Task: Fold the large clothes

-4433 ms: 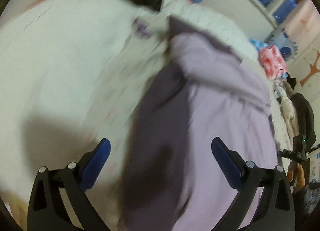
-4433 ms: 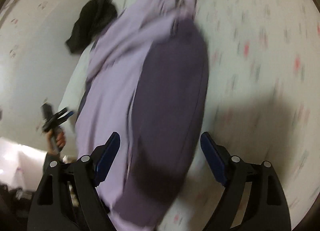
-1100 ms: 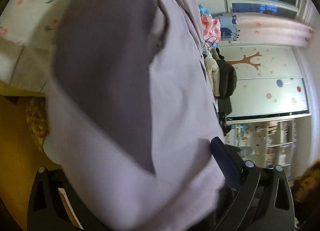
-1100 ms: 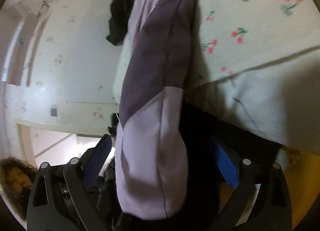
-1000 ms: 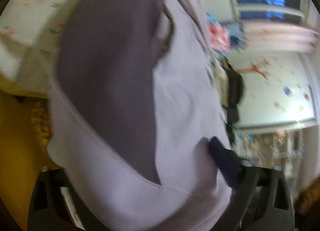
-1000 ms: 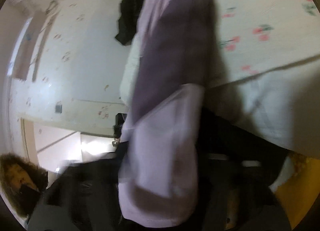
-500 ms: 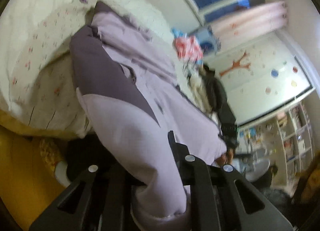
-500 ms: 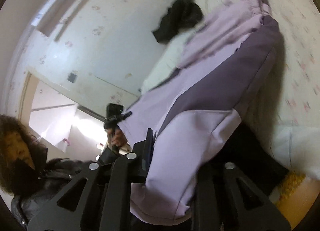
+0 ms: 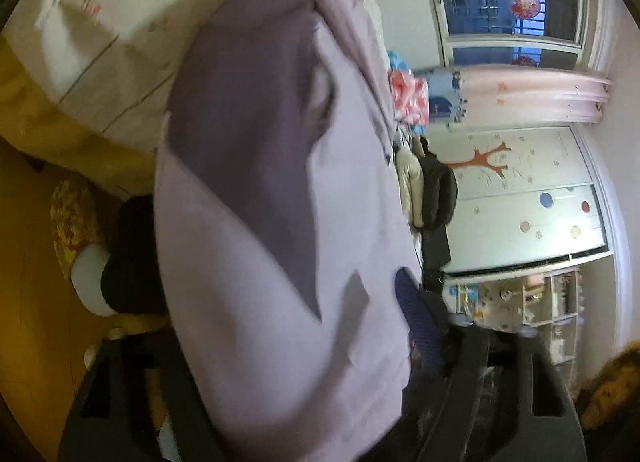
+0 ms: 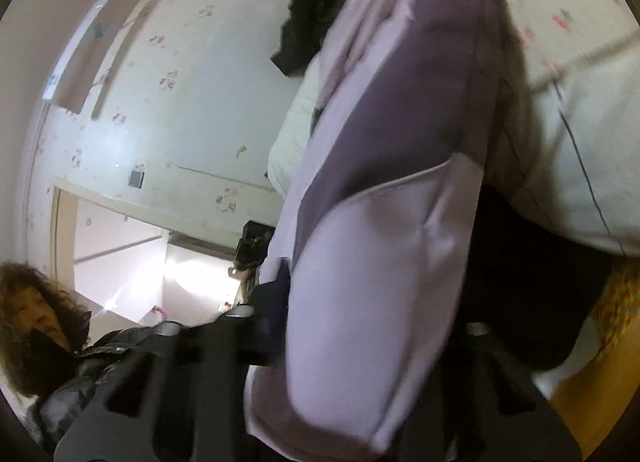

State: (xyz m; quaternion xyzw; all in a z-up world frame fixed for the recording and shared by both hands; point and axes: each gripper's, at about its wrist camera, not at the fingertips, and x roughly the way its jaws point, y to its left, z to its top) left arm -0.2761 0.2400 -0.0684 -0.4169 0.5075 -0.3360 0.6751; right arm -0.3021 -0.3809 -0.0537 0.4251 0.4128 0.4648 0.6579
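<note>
Draping off the bed (image 9: 92, 74), a lilac garment (image 9: 280, 262) is lifted by its hem for folding. It lies between the opening left claw (image 9: 288, 342) and the closing right claw (image 10: 368, 322); neither clamp can be confirmed.

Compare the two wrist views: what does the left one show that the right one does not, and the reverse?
Left wrist only: a night window, pink curtain, tree-decorated wardrobe and hanging coats.
Right wrist only: papered wall, lit doorway, black garment on the bed.
Both: the purple jacket between that gripper's jaws, draped off the floral-sheeted bed.
</note>
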